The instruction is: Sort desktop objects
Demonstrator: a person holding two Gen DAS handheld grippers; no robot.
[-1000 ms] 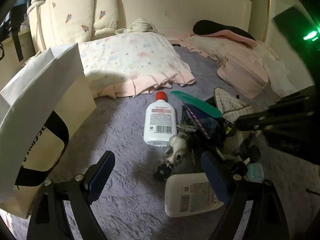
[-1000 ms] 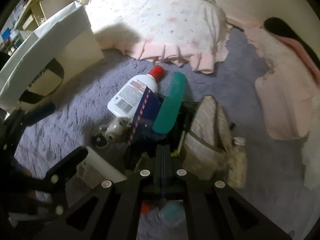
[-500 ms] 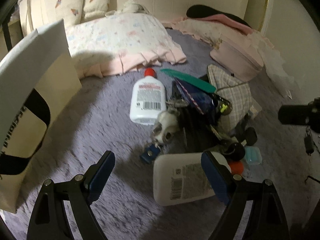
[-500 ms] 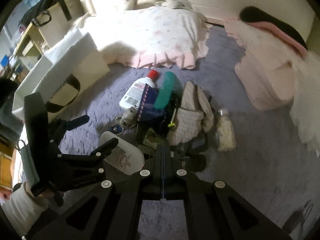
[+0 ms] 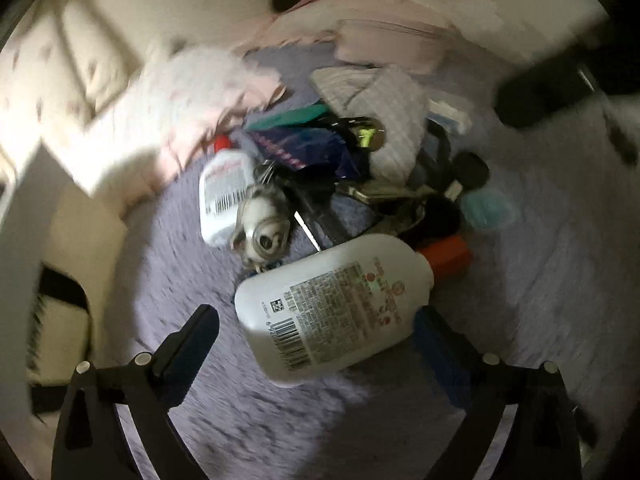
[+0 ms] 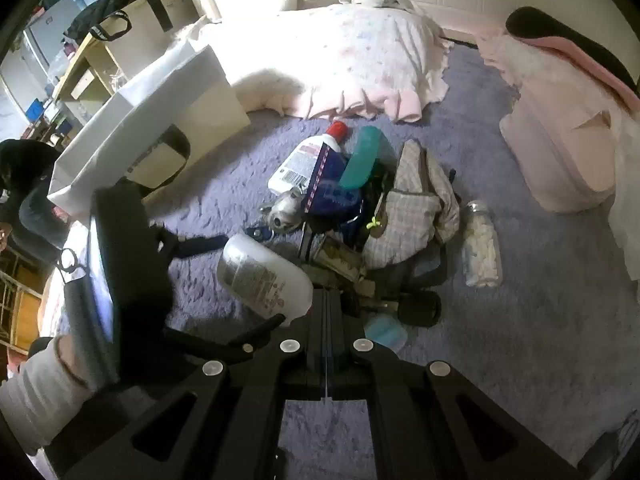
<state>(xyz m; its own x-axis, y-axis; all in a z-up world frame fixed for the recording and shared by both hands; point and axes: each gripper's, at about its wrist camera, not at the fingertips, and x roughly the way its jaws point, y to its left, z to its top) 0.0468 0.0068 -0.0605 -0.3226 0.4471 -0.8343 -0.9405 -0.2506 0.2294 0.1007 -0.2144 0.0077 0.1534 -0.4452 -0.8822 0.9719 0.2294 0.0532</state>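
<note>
At the left edge of the purple carpet [image 6: 540,332] a white paper bag [image 6: 168,92] with a black handle lay on its side. Next to it, the left gripper [image 5: 316,332] was widening its jaws around the base of a large white lotion bottle [image 5: 336,300] with an orange-red cap, which lay on the carpet between the pads; whether the far pad touched it could not be told. Beyond it sat the pile: a smaller white bottle [image 6: 308,160] with a red cap, a small plush keychain [image 6: 284,210], a dark blue pouch [image 6: 332,188], a teal case [image 6: 362,158] and a checked cloth bag [image 6: 416,208]. The right gripper [image 6: 326,312] hovered over the pile's near side, fingers pressed together on nothing. Further right lay a clear jar [image 6: 482,246] of white pieces, then a pink bag [image 6: 560,152].
</note>
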